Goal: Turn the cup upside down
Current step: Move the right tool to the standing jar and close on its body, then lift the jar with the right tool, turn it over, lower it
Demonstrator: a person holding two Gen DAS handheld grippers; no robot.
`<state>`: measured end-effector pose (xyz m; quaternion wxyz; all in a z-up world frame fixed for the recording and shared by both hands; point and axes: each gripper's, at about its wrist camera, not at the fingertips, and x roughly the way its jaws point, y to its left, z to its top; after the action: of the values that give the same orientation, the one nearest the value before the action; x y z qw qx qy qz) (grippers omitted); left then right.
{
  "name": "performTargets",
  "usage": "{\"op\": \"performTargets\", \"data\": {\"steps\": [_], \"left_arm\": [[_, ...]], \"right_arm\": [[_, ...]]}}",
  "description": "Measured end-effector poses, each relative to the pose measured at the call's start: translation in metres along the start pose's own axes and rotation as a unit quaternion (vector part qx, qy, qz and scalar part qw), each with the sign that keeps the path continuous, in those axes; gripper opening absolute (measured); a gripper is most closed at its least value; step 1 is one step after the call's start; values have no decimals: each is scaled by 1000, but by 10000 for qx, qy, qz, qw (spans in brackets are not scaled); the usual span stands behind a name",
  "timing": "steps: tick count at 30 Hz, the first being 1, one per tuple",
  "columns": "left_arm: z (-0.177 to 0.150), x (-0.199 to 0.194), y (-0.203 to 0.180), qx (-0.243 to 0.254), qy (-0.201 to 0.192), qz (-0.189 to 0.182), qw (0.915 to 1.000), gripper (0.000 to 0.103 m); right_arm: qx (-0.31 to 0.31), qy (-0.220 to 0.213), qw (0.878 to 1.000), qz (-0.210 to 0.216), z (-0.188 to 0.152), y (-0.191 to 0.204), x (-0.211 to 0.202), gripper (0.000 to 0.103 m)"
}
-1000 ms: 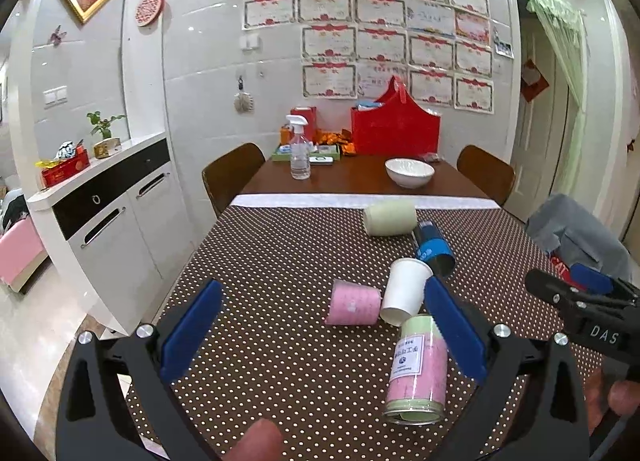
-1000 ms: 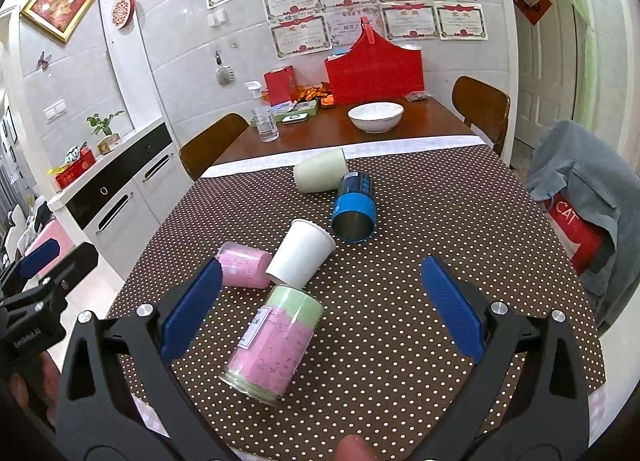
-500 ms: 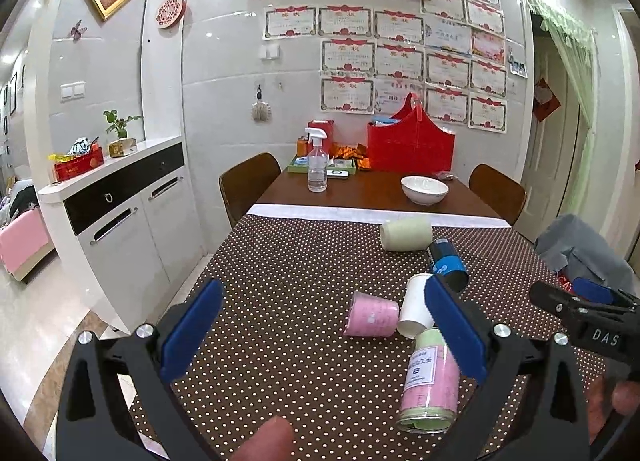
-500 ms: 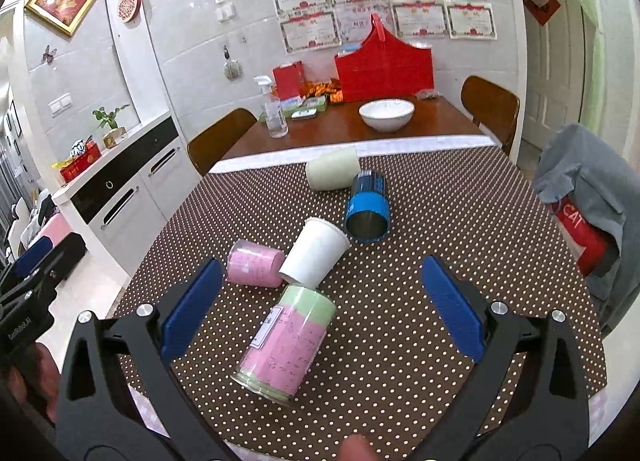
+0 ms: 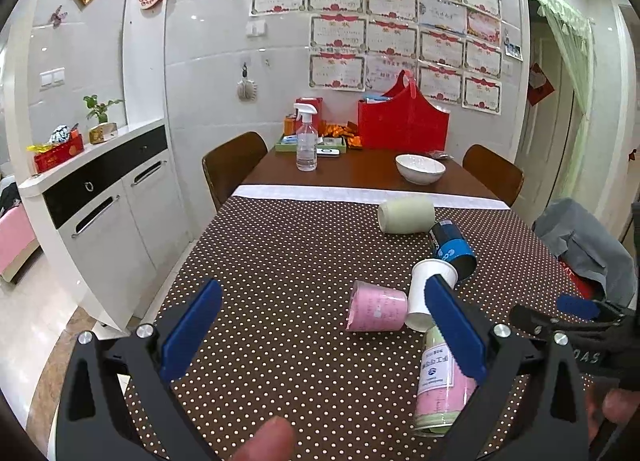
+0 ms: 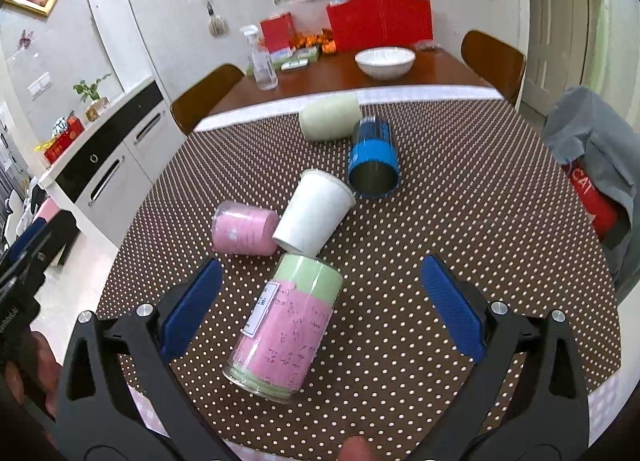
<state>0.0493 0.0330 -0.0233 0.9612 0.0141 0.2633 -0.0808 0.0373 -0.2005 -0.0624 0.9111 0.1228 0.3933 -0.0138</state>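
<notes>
Several cups lie on their sides on the dotted brown tablecloth: a pink-and-green cup nearest, a white paper cup, a small pink cup, a blue cup and a pale green cup. My right gripper is open and empty, its jaws either side of the pink-and-green cup, above it. My left gripper is open and empty, above the cloth left of the small pink cup, the white cup and the pink-and-green cup.
Beyond the cloth, the wooden table holds a white bowl, a spray bottle and a red bag. Chairs stand at both sides. A white cabinet is left. A grey jacket hangs at right.
Both grippers have moved: the right one closer over the pink-and-green cup, the left one shifted left and back so the cups sit further right in its view. No cup has moved.
</notes>
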Motion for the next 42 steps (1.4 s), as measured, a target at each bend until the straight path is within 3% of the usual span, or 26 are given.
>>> {"op": "performTargets", "data": {"steps": [10, 19, 21, 24, 29, 42], "left_arm": [[-6, 32, 1, 86, 259, -234, 9994, 99], [-19, 55, 6, 21, 570, -281, 9980, 99], [-21, 58, 6, 24, 614, -283, 9977, 99], [-23, 60, 6, 14, 661, -284, 9974, 99], [-26, 62, 3, 27, 730, -265, 9970, 99], [-21, 52, -15, 131, 690, -257, 9972, 99]], "right_arm": [[308, 1006, 9945, 13, -8, -5, 58, 98], [838, 1827, 9789, 380, -12, -10, 104, 94], [1033, 1990, 9733, 484, -13, -13, 113, 90], [1257, 2155, 9651, 793, -14, -15, 124, 75], [1093, 2114, 9668, 927, -15, -8, 123, 72], [1244, 1091, 9769, 1353, -4, -32, 75, 70]]}}
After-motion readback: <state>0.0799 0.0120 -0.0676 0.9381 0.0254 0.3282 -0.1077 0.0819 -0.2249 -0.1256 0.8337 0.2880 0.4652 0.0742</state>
